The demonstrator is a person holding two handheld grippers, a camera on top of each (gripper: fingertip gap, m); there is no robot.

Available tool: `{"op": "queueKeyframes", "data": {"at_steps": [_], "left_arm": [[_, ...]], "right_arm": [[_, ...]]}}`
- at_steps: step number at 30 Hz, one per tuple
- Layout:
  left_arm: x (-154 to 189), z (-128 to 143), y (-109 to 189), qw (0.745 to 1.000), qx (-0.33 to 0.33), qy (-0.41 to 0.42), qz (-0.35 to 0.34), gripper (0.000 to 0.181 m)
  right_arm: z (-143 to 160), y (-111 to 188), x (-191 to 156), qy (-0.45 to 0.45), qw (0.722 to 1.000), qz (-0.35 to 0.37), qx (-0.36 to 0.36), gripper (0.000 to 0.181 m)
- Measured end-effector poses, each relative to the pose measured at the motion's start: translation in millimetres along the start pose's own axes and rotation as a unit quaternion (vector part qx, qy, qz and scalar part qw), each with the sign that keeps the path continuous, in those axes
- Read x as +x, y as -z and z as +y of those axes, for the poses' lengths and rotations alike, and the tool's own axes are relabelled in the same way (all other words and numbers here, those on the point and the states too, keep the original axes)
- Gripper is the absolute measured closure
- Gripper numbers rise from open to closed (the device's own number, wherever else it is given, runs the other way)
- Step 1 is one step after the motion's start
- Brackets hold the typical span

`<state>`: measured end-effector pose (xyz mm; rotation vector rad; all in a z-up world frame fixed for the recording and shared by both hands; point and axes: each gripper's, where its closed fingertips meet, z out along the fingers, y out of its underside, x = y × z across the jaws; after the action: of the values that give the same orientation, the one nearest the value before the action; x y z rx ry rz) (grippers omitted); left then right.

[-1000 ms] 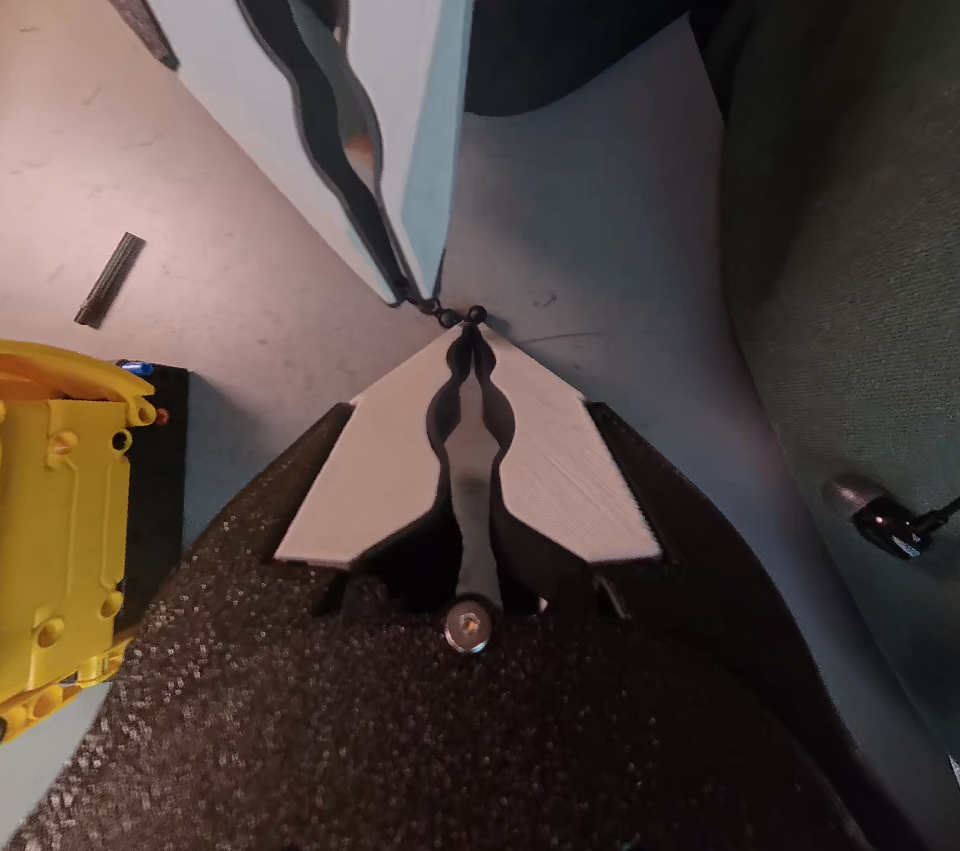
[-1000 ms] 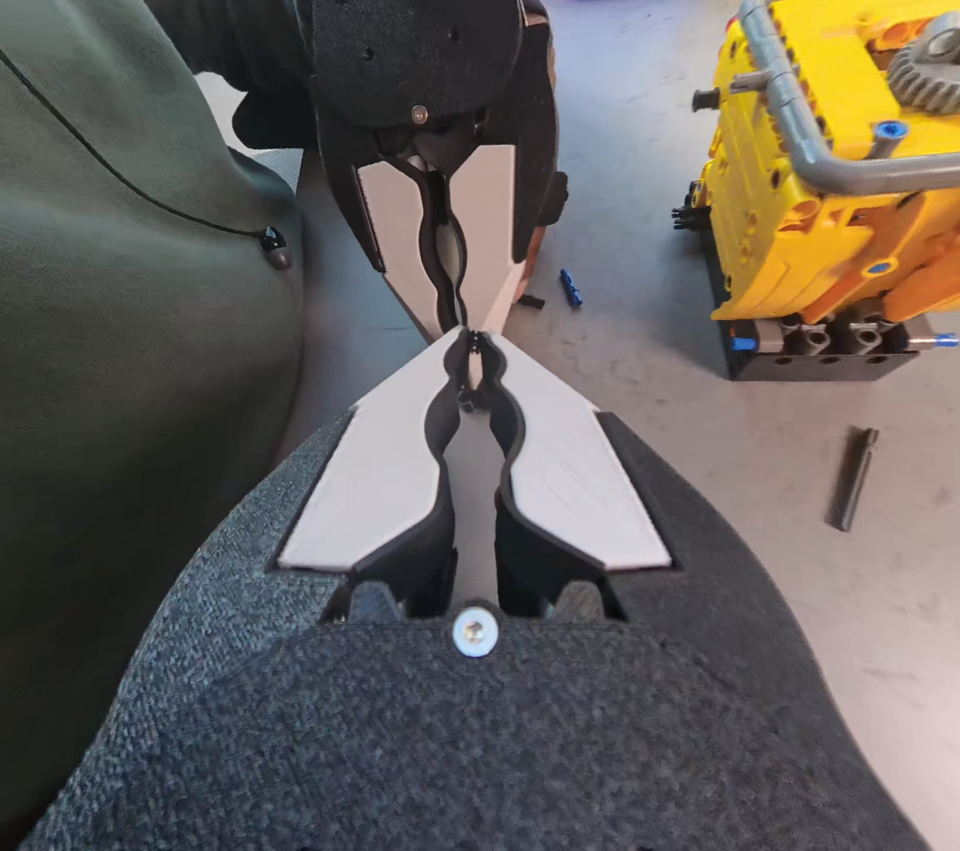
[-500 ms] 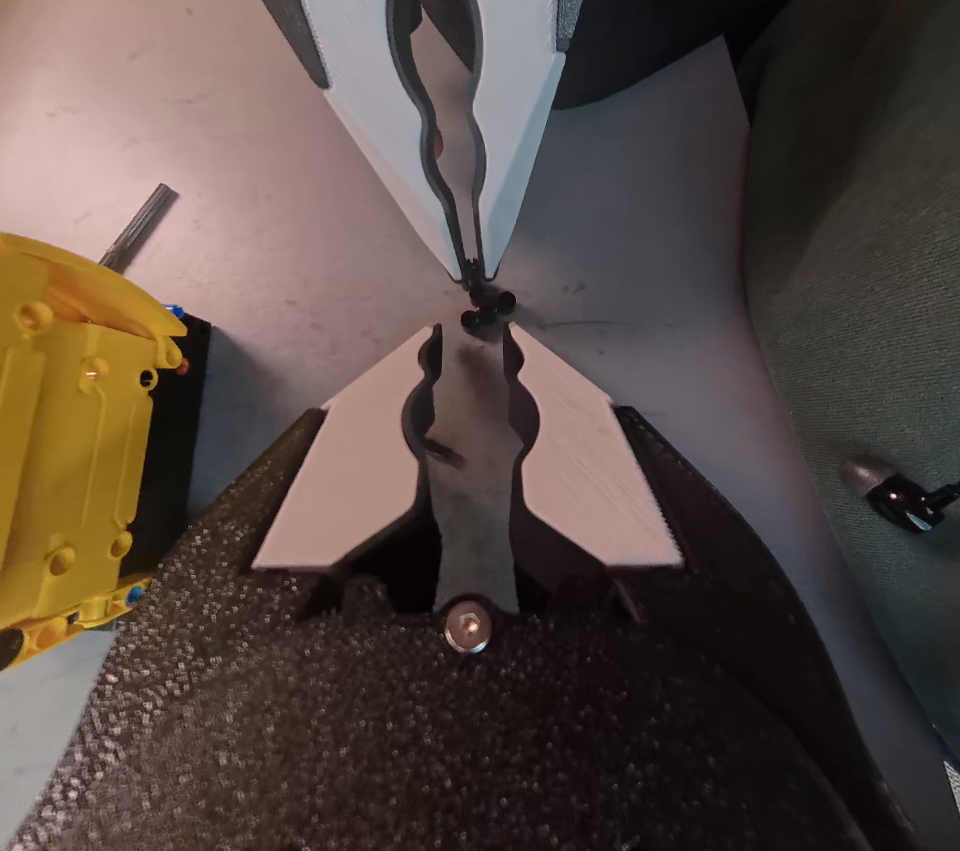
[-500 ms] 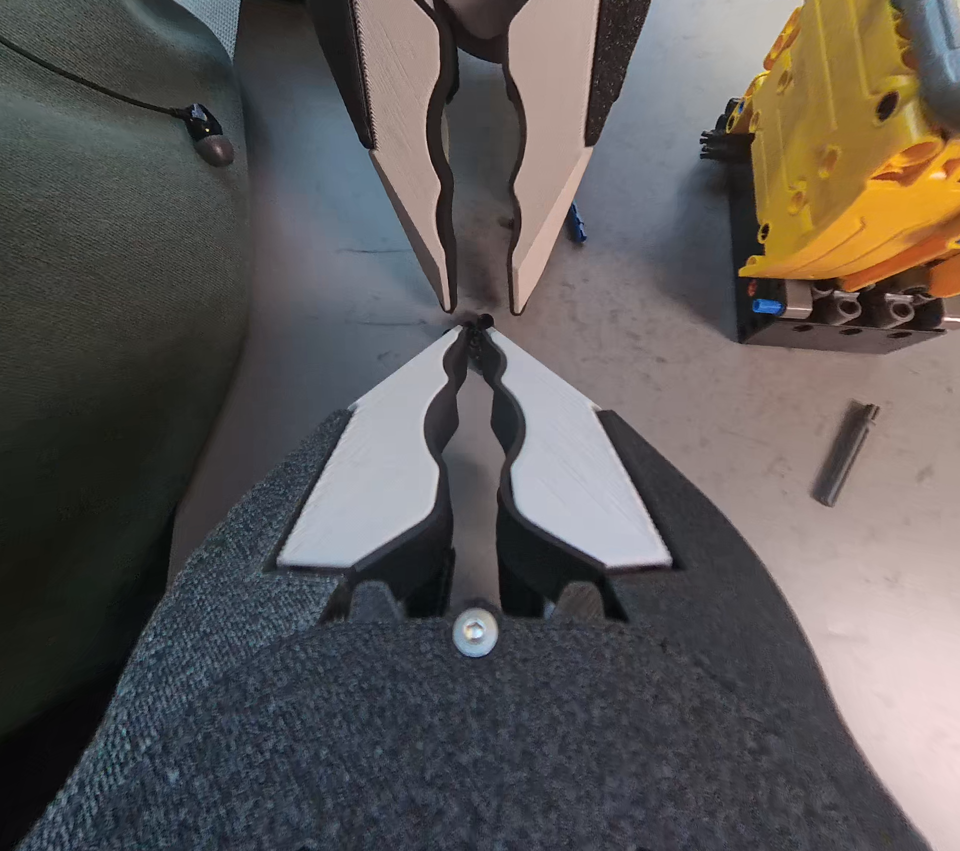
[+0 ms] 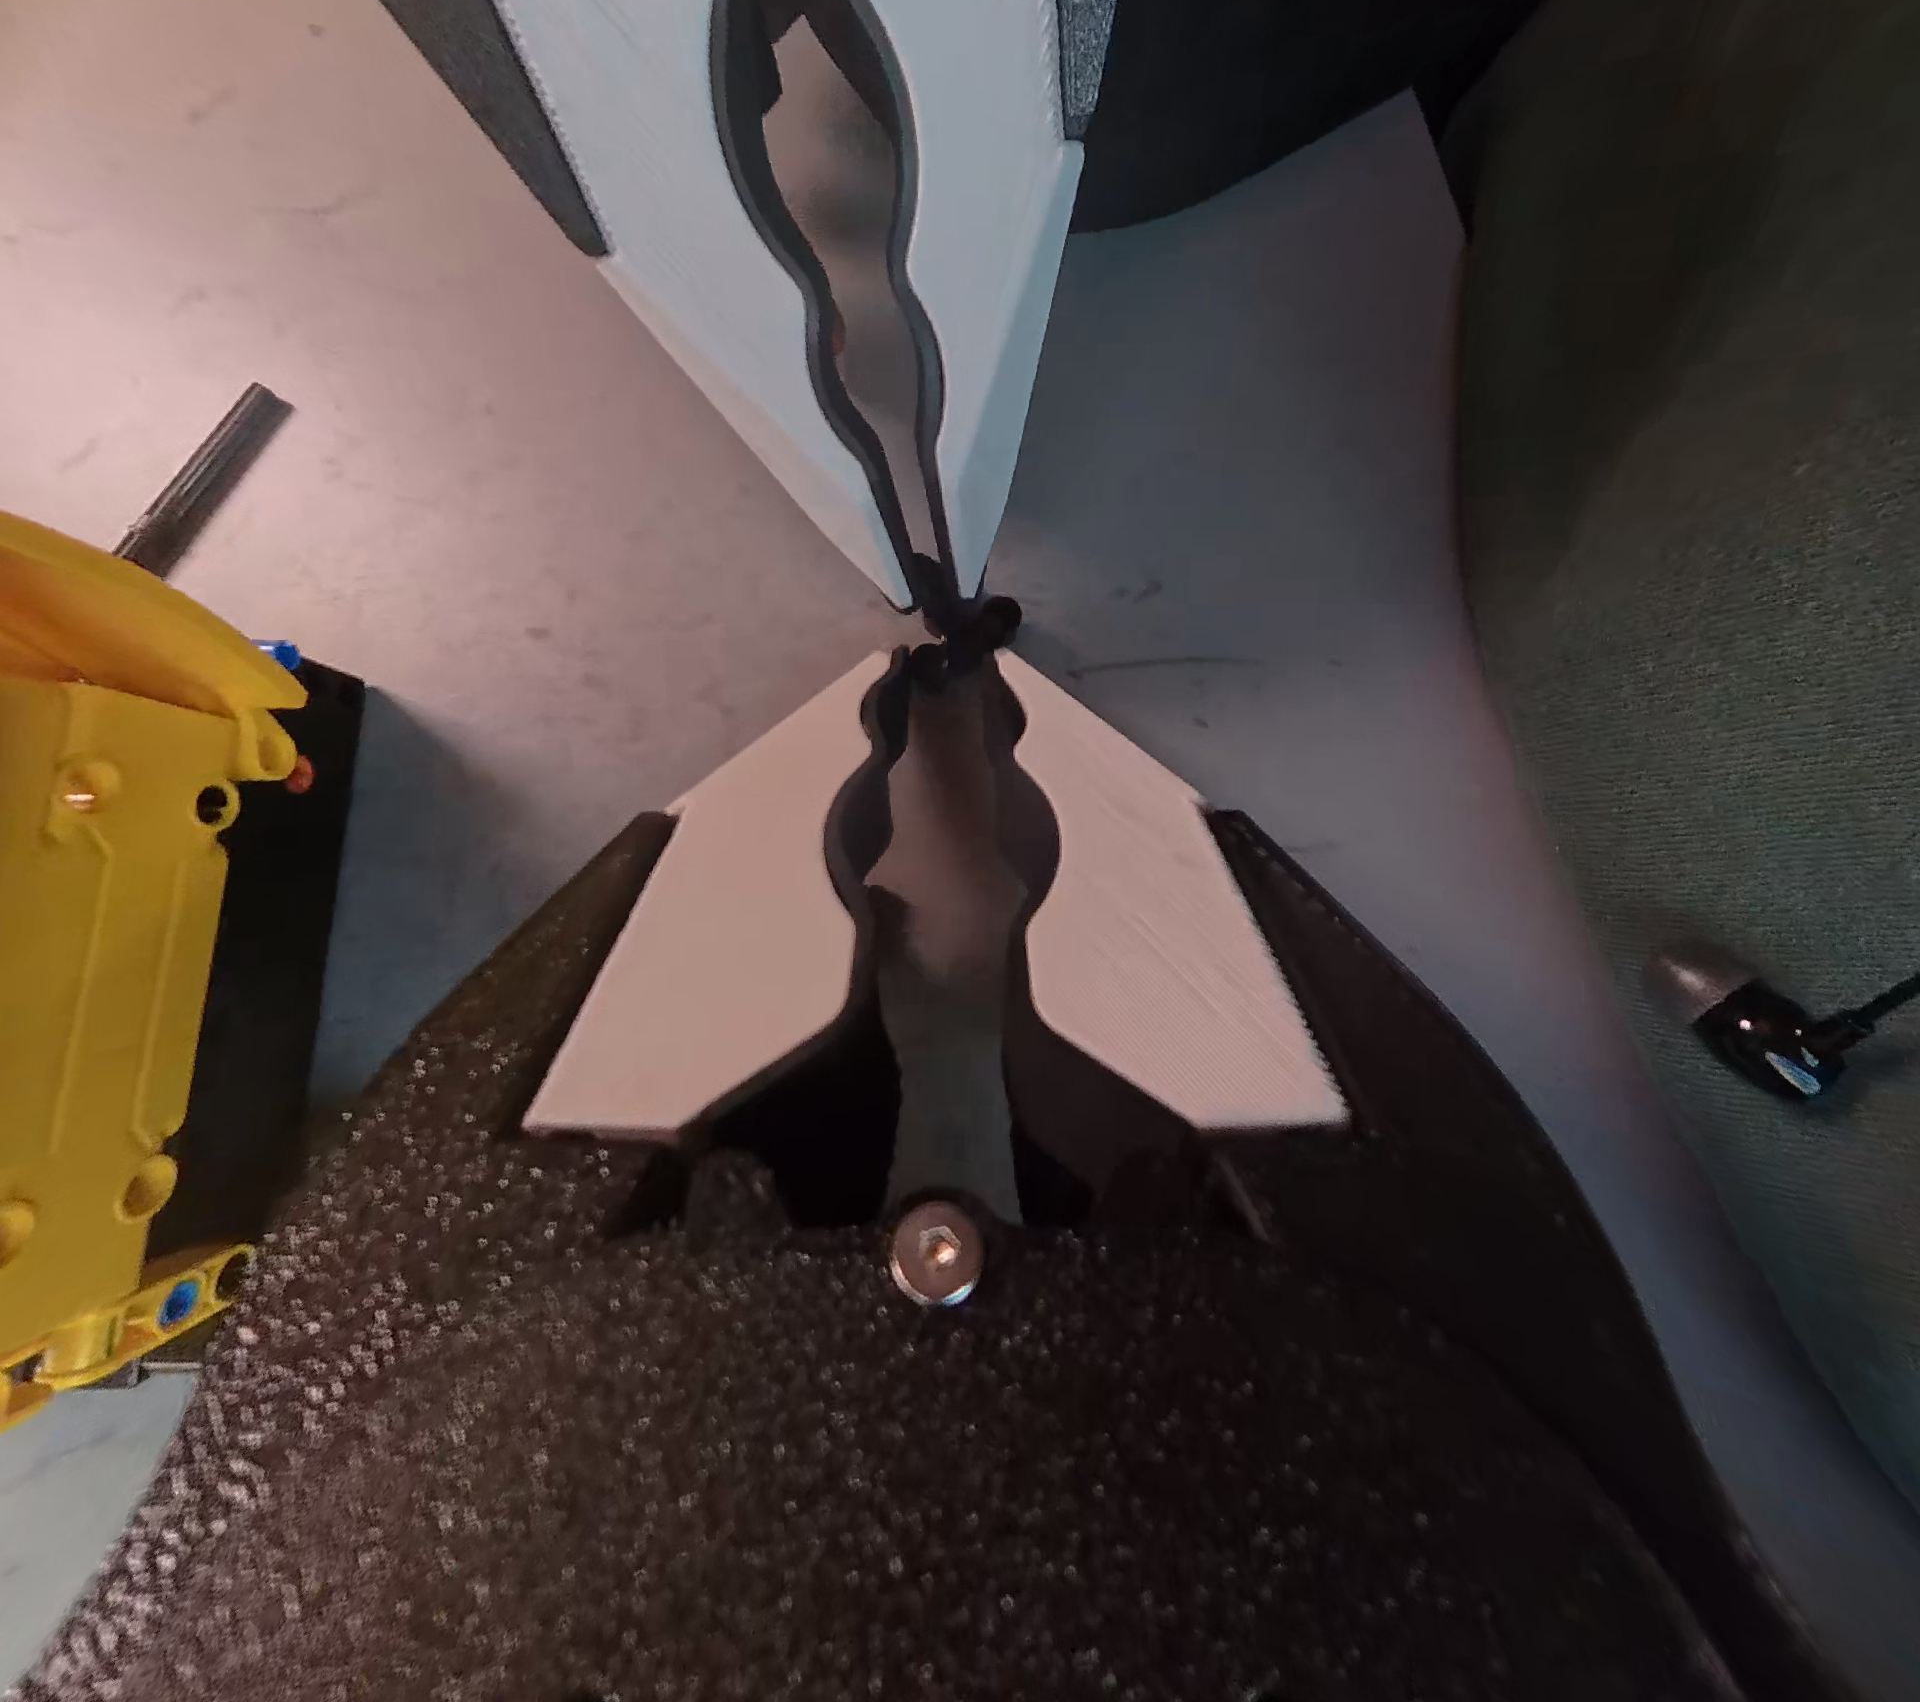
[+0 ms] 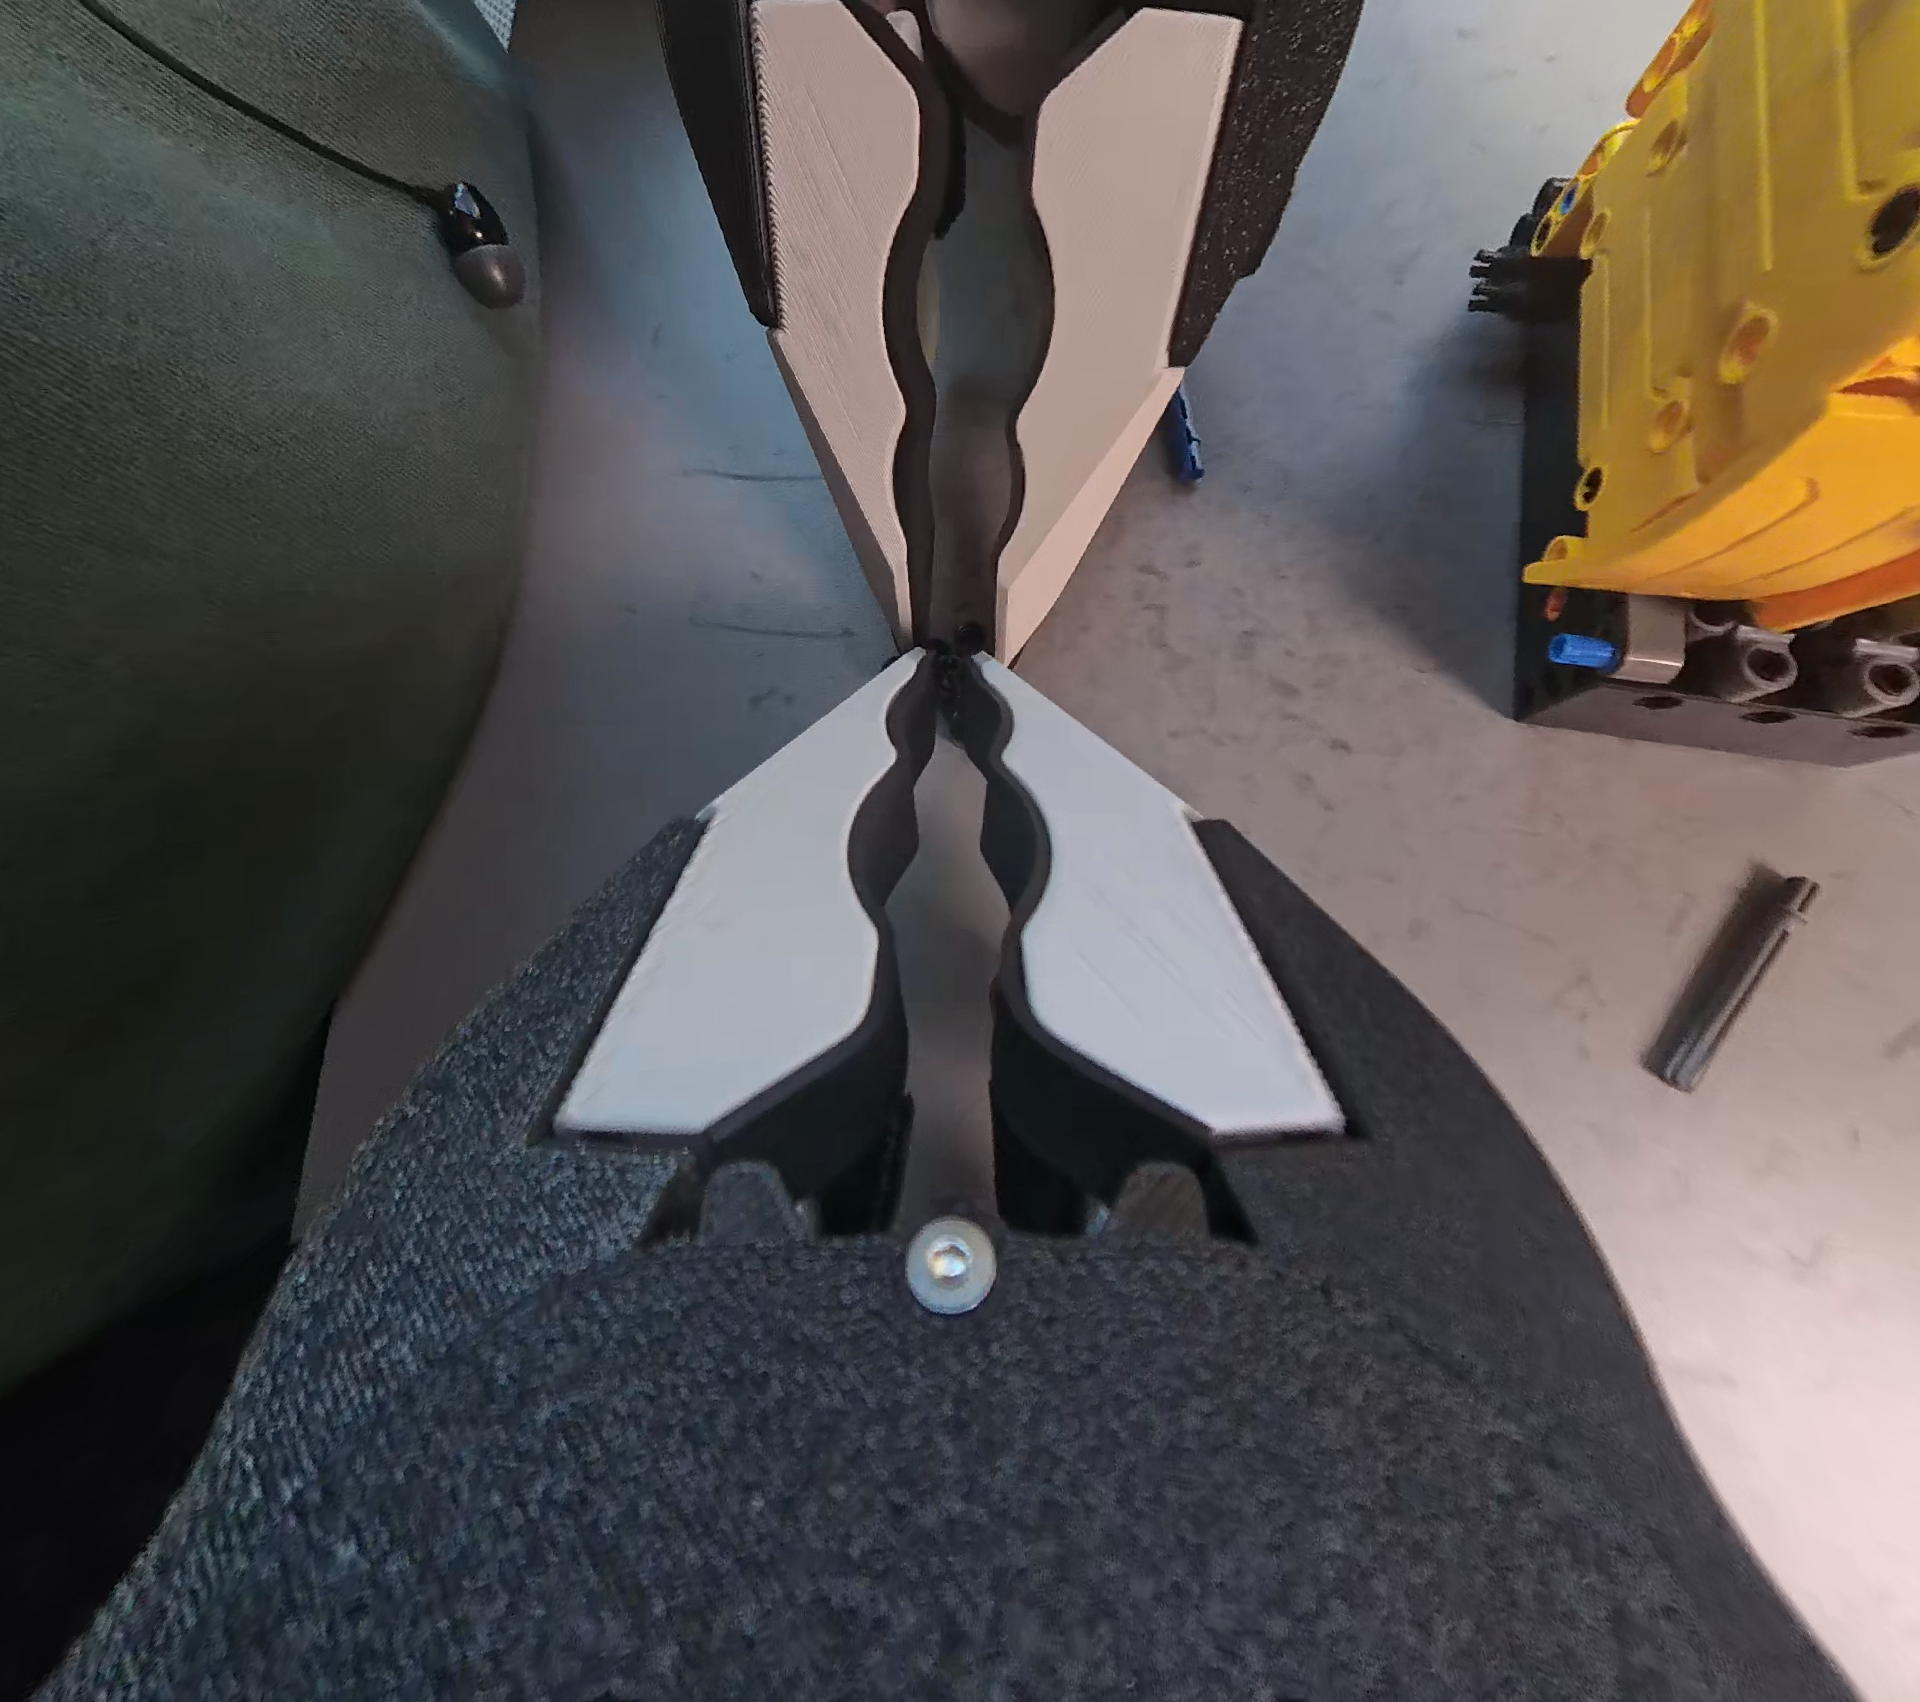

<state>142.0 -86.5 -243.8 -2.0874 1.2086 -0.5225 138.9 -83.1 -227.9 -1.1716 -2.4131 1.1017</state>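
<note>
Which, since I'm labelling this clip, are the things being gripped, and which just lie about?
Gripped: small black connector, in right gripper; left gripper tips around it, grip unclear.
Lying about: yellow brick model, dark axle, blue pin.

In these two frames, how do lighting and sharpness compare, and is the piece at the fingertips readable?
Left wrist view: dim with a pinkish cast, yellow model edge-blurred. Right wrist view: brighter and cooler, dark rod slightly smeared. Both bend at the edges; the small black part is too small and dark to make out.
</note>
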Motion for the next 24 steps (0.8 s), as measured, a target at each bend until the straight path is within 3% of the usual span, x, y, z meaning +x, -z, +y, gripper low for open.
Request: {"op": "queueKeyframes", "data": {"at_steps": [11, 24], "left_arm": [[-1.7, 0.4, 0.2, 1.000, 0.010, -0.010, 0.009, 0.170], [-0.7, 0.8, 0.6, 1.000, 0.010, -0.010, 0.020, 0.175]], "right_arm": [[0.2, 1.1, 0.3, 0.054, 0.998, -0.006, 0.030, 0.177], [0.2, 1.0, 0.5, 0.073, 0.997, 0.000, 0.004, 0.178]]}}
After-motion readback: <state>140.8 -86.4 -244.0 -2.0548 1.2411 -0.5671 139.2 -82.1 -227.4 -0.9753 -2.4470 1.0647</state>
